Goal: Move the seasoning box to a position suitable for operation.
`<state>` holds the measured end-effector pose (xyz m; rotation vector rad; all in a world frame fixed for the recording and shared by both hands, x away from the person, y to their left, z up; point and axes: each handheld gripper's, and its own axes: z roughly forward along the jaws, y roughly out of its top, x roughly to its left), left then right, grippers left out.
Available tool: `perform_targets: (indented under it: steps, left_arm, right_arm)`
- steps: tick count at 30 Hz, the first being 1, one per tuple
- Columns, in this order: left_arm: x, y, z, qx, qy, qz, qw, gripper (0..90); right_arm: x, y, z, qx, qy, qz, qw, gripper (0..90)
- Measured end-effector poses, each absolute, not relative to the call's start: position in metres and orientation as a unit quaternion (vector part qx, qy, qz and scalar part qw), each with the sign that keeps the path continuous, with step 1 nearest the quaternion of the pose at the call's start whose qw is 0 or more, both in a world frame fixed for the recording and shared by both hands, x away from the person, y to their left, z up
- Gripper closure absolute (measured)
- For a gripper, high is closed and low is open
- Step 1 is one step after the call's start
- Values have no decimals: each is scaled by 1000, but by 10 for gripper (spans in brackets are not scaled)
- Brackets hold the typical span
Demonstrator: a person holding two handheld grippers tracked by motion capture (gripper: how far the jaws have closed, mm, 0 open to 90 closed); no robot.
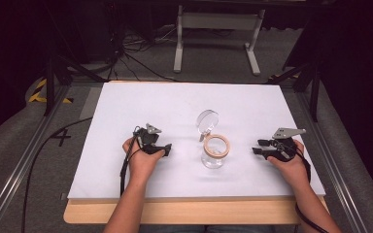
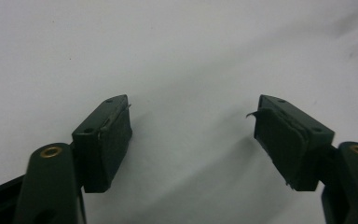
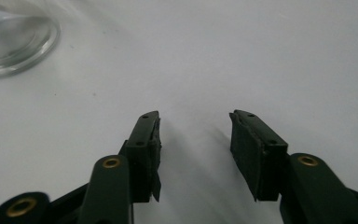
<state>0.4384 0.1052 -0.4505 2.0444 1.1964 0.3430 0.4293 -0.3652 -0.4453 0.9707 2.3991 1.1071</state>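
Glass jar [image 1: 213, 153] with a wooden rim stands between the two grippers, its lid [image 1: 207, 121] propped behind; left gripper [image 1: 166, 150] and right gripper [image 1: 255, 147] fingers released, bare white desk [image 1: 126, 107] around them.

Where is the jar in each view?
High view: jar near the middle of the table, lid open.
Right gripper view: jar glass at the top left corner, beyond the open jaws.
Left gripper view: a pale blur at the top right corner may be it; too little to tell.
Shared landmark: the white table under everything.
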Motion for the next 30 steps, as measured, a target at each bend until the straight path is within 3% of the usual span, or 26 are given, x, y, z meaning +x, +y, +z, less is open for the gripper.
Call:
perform_targets:
  steps: [2,5,10,14,18,22,30]
  left_arm:
    - [436,109,-450,809,445,157,351,397]
    - [435,112,-445,810,451,141,346,495]
    - [429,121,-423,799,454,118,375,498]
    - [422,121,-417,806,440,102,383,554]
    - [416,118,-416,825,420,95,367,729]
    - [413,116,-411,829,409,78,373,802]
    - [406,111,-401,842,393,64,363,727]
  right_arm:
    - [429,-365,-445,346,839,387,165,578]
    - [428,-367,-444,366,829,392,155,698]
    - [423,-368,-441,377,825,399,130,754]
    - [416,-364,-428,368,824,410,133,777]
    - [409,-355,-412,351,827,419,135,824]
    - [407,-346,-407,335,836,416,126,866]
    - [406,-326,-402,304,850,420,98,877]
